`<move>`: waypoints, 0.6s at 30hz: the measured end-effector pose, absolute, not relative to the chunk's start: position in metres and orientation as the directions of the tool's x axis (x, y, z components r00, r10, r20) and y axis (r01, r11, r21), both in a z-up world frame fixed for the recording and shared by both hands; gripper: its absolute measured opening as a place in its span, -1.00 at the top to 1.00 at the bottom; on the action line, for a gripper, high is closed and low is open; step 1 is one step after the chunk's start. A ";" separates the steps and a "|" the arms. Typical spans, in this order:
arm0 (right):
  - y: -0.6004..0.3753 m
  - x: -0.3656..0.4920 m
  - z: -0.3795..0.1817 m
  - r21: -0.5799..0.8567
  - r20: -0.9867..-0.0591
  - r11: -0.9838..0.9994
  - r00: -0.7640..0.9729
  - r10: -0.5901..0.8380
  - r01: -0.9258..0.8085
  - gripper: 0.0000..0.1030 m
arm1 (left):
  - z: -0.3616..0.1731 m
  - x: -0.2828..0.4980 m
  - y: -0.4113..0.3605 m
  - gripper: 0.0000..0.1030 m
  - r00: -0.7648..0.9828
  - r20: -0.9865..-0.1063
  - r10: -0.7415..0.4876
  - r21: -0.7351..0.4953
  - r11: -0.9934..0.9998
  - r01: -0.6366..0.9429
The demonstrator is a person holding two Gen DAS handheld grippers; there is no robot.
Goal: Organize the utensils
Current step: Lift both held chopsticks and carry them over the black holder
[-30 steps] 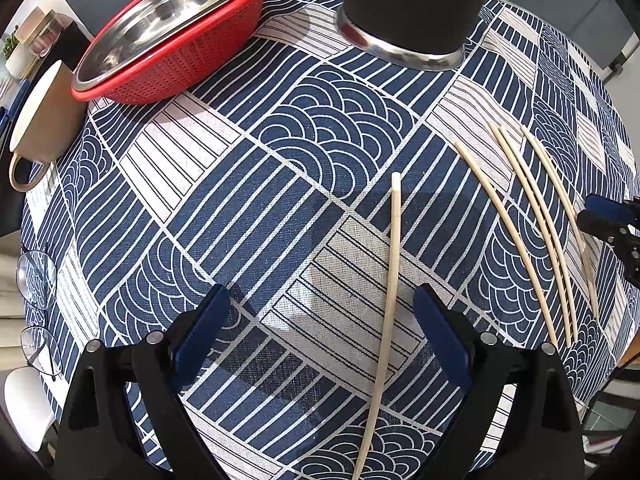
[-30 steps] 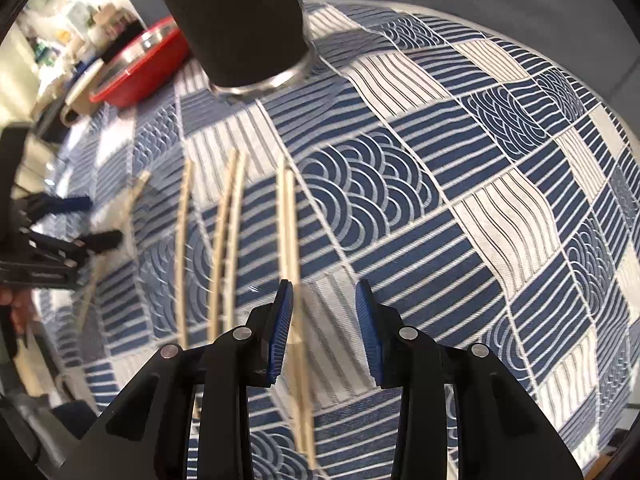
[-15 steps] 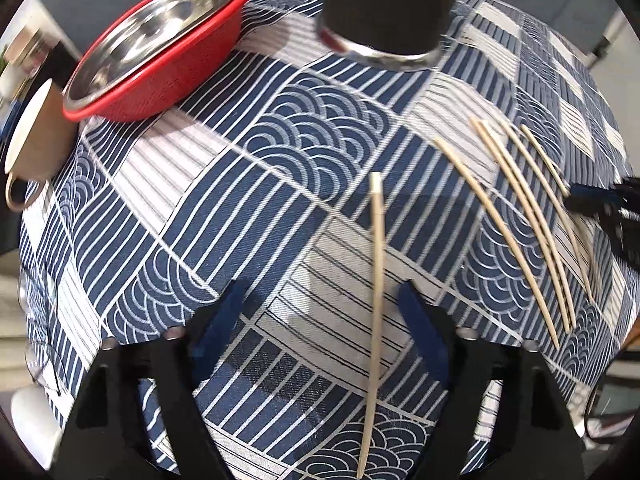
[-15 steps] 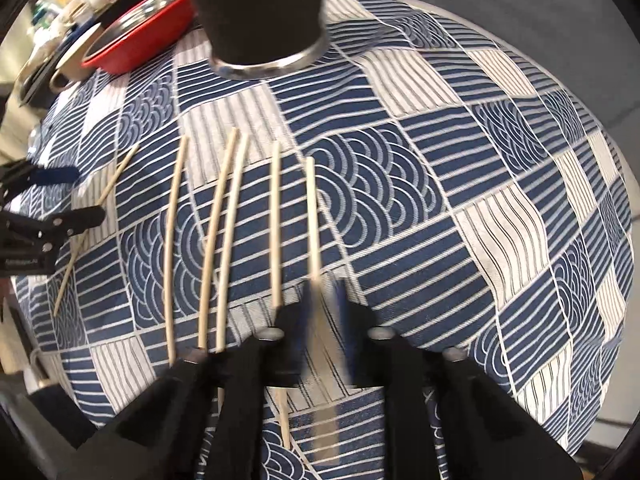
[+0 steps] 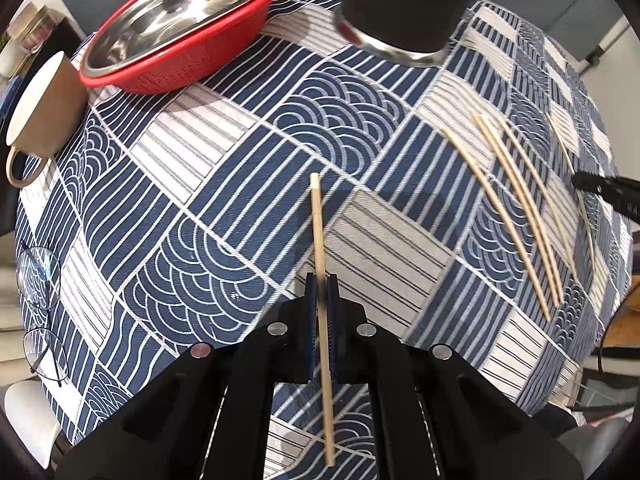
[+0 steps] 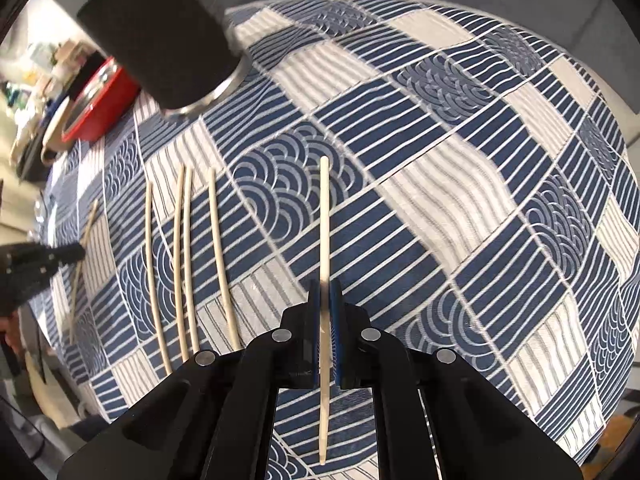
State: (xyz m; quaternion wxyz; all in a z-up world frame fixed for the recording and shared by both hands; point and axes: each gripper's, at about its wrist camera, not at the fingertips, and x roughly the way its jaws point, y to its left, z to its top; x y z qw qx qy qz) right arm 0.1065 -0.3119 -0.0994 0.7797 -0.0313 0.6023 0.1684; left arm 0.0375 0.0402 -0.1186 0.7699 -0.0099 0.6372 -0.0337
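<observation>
left gripper [image 5: 321, 296] jaws clamp one chopstick [image 5: 319, 232] near mid-desk; right gripper [image 6: 327, 300] jaws clamp another chopstick [image 6: 325, 220]. four loose chopsticks [image 6: 182, 256] lie between them. risk: the thin, round sticks may pivot or slip, missing the black holder [image 5: 404, 4] at the far edge

Red colander [image 5: 188, 32], navy-white patterned tablecloth [image 5: 224, 184]

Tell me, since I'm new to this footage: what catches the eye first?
Each gripper is shut on one chopstick: the left gripper on its chopstick, the right gripper on another chopstick. Four loose chopsticks lie on the blue patterned tablecloth, left of the right gripper. Beyond them stand a black cylindrical holder and a red colander.
</observation>
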 end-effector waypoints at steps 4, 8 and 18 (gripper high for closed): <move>-0.319 0.116 -0.079 0.166 -0.932 0.941 0.266 0.248 -0.297 0.91 | -0.099 0.042 0.039 0.90 0.228 -0.973 -0.047 -0.039 0.998 0.041; -0.312 0.121 -0.054 0.161 -0.908 0.938 0.327 0.263 -0.305 0.91 | -0.068 0.053 0.045 0.91 0.287 -0.957 -0.033 -0.020 0.999 0.048; -0.309 0.152 0.019 0.169 -0.827 0.930 0.466 0.314 -0.326 0.91 | 0.022 0.098 0.046 0.90 0.447 -0.894 -0.017 -0.004 1.000 0.031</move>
